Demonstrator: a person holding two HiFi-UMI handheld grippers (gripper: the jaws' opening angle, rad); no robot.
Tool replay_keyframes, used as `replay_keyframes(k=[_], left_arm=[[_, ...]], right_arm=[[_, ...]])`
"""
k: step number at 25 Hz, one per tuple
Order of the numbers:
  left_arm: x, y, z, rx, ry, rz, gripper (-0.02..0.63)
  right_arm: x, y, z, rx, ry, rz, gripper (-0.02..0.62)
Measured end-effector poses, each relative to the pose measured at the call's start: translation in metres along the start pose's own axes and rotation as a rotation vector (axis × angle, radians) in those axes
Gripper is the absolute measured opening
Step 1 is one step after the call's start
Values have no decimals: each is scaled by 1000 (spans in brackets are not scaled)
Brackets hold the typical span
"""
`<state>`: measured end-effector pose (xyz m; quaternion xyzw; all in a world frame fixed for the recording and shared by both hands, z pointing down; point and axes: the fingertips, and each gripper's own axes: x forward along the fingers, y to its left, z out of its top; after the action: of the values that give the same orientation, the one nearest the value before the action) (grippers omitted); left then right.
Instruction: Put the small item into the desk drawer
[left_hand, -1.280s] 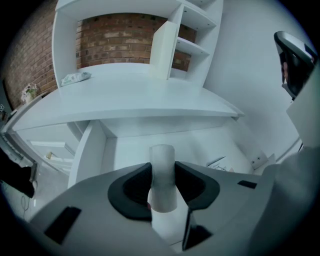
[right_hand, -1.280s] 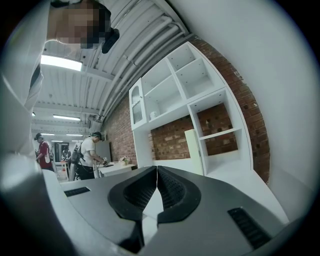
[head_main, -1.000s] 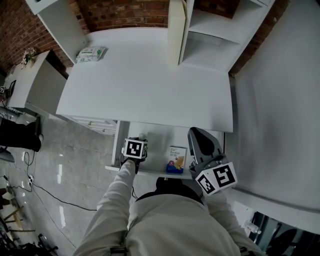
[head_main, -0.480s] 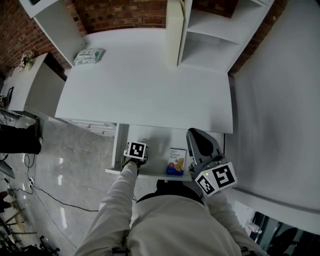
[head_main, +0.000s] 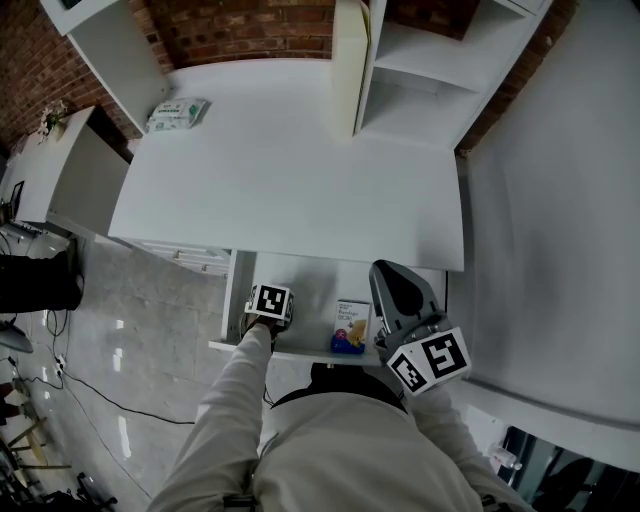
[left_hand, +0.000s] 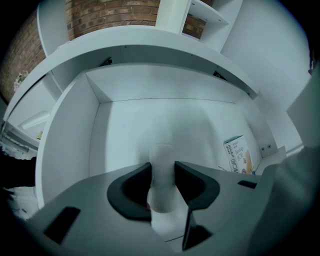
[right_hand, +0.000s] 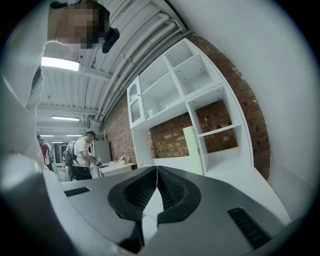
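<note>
The desk drawer (head_main: 312, 285) stands pulled out under the white desk's (head_main: 290, 170) front edge. My left gripper (head_main: 277, 290) is down inside its left part, shut on a small white cylinder (left_hand: 162, 172) that stands upright between the pads, above the drawer's bare white floor (left_hand: 150, 125). A small printed box (head_main: 350, 324) lies at the drawer's right side and appears as the box (left_hand: 239, 156) in the left gripper view too. My right gripper (head_main: 386, 272) hovers over the drawer's right end, shut and holding nothing, and its jaws (right_hand: 157, 169) point up toward the shelves.
A packet of wipes (head_main: 178, 111) lies at the desk's back left. A white shelf unit (head_main: 415, 70) stands at the back right against a brick wall. A low white cabinet (head_main: 60, 165) is on the left. A person (right_hand: 82, 155) stands far off.
My left gripper has sunk a little deeper into the drawer with the white cylinder still in it. The right gripper has barely shifted.
</note>
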<state>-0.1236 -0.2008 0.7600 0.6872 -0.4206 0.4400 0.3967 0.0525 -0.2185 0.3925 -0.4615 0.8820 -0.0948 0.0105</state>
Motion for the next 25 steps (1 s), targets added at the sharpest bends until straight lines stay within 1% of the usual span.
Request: replay_keyframes(k=[4, 7, 8, 10, 13, 17, 19, 22, 25], left_arm=[[15, -4, -5, -15, 10, -23, 153], [-6, -7, -1, -40, 6, -15, 187], [-14, -7, 3, -50, -5, -6, 208], [-22, -5, 11, -59, -38, 9, 215], [-38, -5, 29, -59, -119, 6, 215], [-75, -9, 57, -56, -264, -8, 211], [-98, -8, 69, -55, -327, 5, 188], [-128, -6, 87, -24, -430, 37, 119], [-164, -4, 105, 2, -534, 81, 104]], right_arm=[[-1, 0, -2, 0, 1, 4, 28], [-3, 1, -2, 3, 2, 6, 28], [-3, 1, -1, 4, 1, 6, 28], [-4, 0, 0, 6, -4, 7, 28], [-4, 0, -1, 11, -12, 10, 28], [-2, 2, 1, 20, -19, 18, 28], [-2, 4, 2, 19, -22, 23, 28], [-1, 5, 4, 14, -27, 26, 28], [1, 6, 6, 7, -33, 30, 28]])
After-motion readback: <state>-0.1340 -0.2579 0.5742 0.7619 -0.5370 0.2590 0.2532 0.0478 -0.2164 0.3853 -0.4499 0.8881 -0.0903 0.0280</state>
